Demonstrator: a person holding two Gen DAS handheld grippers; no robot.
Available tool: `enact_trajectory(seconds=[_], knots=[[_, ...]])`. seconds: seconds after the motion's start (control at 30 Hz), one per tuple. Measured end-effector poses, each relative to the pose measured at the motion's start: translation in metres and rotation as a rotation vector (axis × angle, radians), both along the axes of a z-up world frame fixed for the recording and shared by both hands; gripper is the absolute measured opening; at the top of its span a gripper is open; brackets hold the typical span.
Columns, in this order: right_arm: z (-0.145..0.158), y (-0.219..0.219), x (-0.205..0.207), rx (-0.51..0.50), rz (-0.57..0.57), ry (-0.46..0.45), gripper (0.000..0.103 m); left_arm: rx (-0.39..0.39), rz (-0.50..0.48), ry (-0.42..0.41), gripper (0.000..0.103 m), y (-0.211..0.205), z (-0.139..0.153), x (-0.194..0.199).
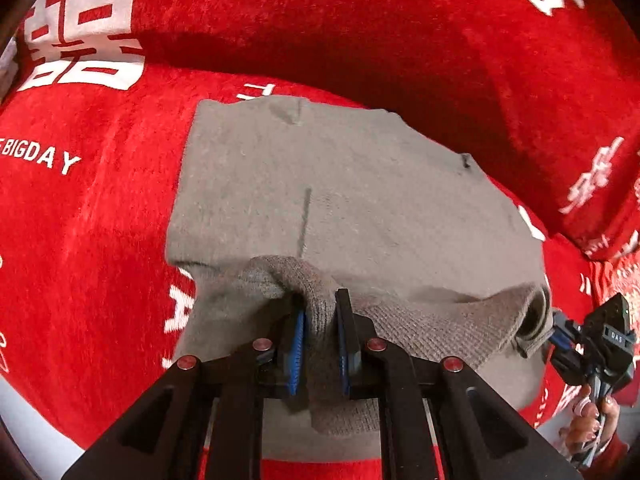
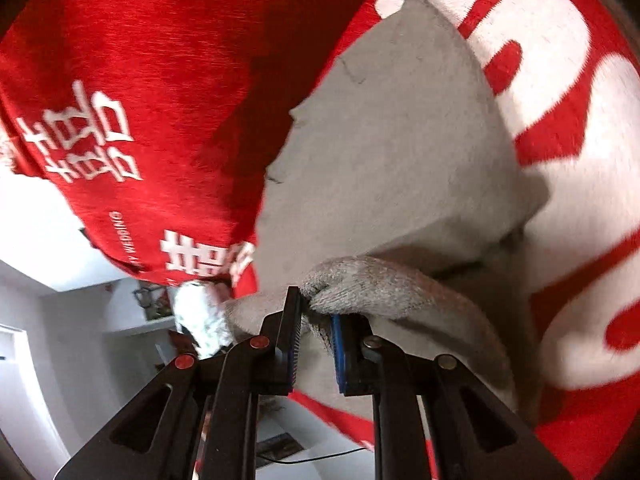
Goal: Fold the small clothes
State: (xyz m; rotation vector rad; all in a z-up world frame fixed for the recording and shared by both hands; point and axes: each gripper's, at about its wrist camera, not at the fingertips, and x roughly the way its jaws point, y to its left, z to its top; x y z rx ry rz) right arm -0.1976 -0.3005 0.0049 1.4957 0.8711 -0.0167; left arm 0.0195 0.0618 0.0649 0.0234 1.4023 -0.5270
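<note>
Evidently mid-fold | left gripper (image 1: 320, 312) and right gripper (image 2: 316, 312) each clamp grey garment (image 1: 328, 184) ribbed hem, lifting it evenly off red blanket (image 1: 88, 208) to carry over.

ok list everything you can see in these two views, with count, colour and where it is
grey knit garment: one, grey, spread on the red cover, near edge lifted by both claws
red cover: one, red with white lettering, under and behind the garment
white object: one, white, blurred, left of the right claw, cannot identify
left claw: one, black with blue pads, shut on the garment's ribbed edge
right claw: one, black with blue pads, shut on the ribbed edge
hand: one, holding the right claw's handle
</note>
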Motion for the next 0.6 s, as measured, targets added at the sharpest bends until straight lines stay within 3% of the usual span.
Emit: enact_trajectory(seconds=[0.2,0.27,0.43,0.53,0.6], knots=[[-0.017,-0.017,0.01,0.09,-0.01,-0.002,0.018,0.045,0.009,0.028,0.015,-0.015,-0.006,0.002],[-0.021,-0.022,0.013,0.127,-0.018,-0.025,0.014,0.049,0.015,0.032,0.015,-0.018,-0.006,0.004],[-0.009,-0.042,0.025,0.182,-0.075,-0.123,0.008,-0.06,0.083,0.068,0.015,-0.019,0.004,0.021],[0.0,-0.053,0.045,0.146,-0.072,-0.123,0.008,-0.054,0.071,0.072,0.015,-0.025,-0.003,0.034],[0.008,-0.054,0.057,0.035,-0.02,-0.053,0.013,-0.043,0.052,0.084,0.015,-0.03,-0.012,0.039]])
